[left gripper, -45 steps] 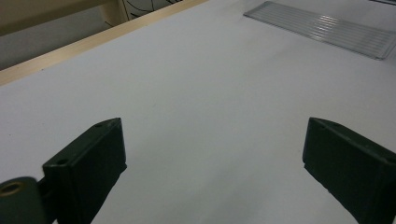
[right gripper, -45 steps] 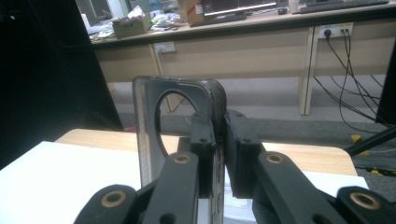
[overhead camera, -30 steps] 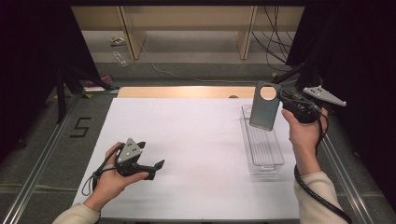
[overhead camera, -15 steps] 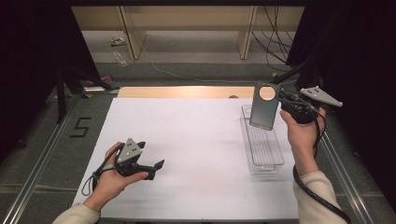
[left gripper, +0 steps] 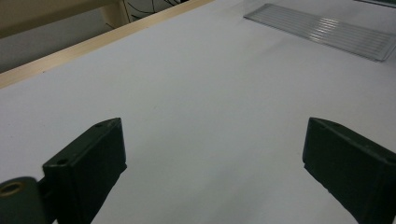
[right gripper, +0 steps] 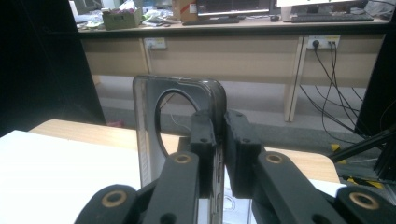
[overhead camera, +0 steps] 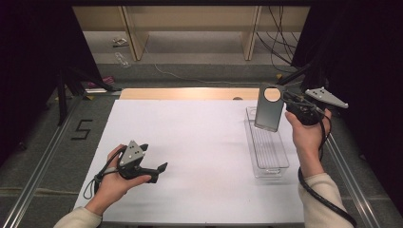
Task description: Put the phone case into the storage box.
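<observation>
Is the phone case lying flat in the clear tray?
No, the right gripper holds the phone case upright above the clear tray.

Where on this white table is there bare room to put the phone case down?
The widest free patch is the white tabletop between the left gripper and the clear ribbed plastic tray. The near strip below the tray is bare too. It is crowded at the right edge, where the right gripper holds the translucent grey phone case above the tray.

Cream sleeves, black grippers, grey three-cornered top plates, brass-ringed pivots, trailing black cables
</observation>
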Tool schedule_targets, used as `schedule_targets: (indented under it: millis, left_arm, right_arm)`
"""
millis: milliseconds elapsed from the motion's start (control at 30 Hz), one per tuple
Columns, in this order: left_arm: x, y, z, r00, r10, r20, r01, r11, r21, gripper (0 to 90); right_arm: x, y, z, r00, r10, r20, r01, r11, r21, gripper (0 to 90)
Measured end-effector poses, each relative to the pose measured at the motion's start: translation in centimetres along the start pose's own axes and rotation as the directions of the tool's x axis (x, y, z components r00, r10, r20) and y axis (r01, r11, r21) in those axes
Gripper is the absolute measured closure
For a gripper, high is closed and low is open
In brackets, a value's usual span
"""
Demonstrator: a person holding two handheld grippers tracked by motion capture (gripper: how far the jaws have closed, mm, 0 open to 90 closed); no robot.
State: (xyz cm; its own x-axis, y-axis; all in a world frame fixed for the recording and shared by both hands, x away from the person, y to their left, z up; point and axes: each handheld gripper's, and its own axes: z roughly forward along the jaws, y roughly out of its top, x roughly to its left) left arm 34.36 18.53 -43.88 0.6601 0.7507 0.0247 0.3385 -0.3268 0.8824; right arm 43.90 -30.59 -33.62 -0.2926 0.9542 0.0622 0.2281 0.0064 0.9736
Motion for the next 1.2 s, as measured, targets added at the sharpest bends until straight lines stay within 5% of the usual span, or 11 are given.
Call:
schedule_targets:
  millis: [1200]
  left_arm:
    - [0.01,0.01,0.02,1.0000,0.000,-0.001,0.000,1.0000,-0.001,5.8]
  right_arm:
    - [-0.07,0.25,0.69,1.0000,-0.004,0.008,0.004,1.000,0.002,83.3]
